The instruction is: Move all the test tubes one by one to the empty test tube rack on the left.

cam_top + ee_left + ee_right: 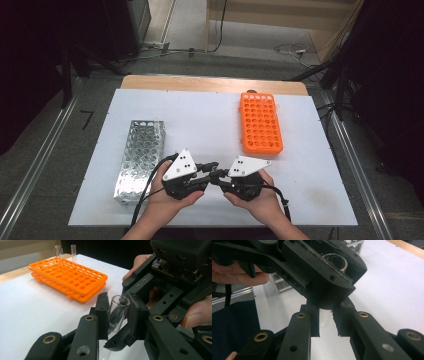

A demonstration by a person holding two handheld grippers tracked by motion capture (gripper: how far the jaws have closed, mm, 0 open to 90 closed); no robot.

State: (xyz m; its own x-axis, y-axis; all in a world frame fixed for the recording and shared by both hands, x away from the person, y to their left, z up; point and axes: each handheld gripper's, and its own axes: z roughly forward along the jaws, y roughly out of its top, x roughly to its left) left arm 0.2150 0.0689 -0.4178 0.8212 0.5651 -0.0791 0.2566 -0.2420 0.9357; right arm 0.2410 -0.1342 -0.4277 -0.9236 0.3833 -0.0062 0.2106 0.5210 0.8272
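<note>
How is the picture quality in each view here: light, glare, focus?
High view: white table evenly lit, surroundings dark, metal rack glinting. Left gripper view: glass tube sharp between the jaws, nearest links soft, orange rack clear. Right gripper view: left gripper looms close, dark and blurred; table bright behind.

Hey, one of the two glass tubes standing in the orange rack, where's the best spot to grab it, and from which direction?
Grip the bare upper stretch of the tube, just below its open rim, with pads on opposite sides of the round wall. Probably best to come straight down: it stands upright in the orange rack with its lower part sunk in a hole, and the second tube stands close beside it.
</note>
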